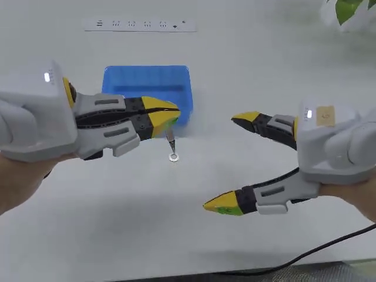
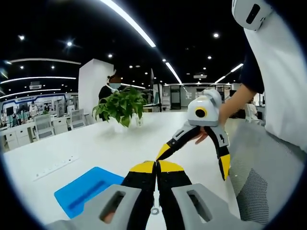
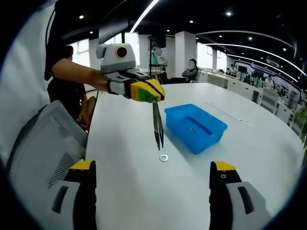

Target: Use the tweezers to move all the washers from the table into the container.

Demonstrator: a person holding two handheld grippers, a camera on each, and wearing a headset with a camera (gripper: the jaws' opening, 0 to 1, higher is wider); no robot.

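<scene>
A single silver washer (image 1: 173,157) lies on the white table (image 1: 117,223), just in front of the blue container (image 1: 150,88). My left gripper (image 1: 169,115) is shut on a pair of tweezers (image 1: 171,140) that hang point-down, their tips a little above the washer. In the right gripper view the tweezers (image 3: 158,125) end just short of the washer (image 3: 164,157), left of the container (image 3: 195,125). My right gripper (image 1: 232,163) is held wide open to the right of the washer, with nothing between its jaws.
A power strip (image 1: 140,24) lies at the far side of the table and a potted plant (image 1: 349,12) stands at the far right. A black cable (image 1: 305,252) runs along the near edge. A mesh chair (image 3: 38,143) stands beside the table.
</scene>
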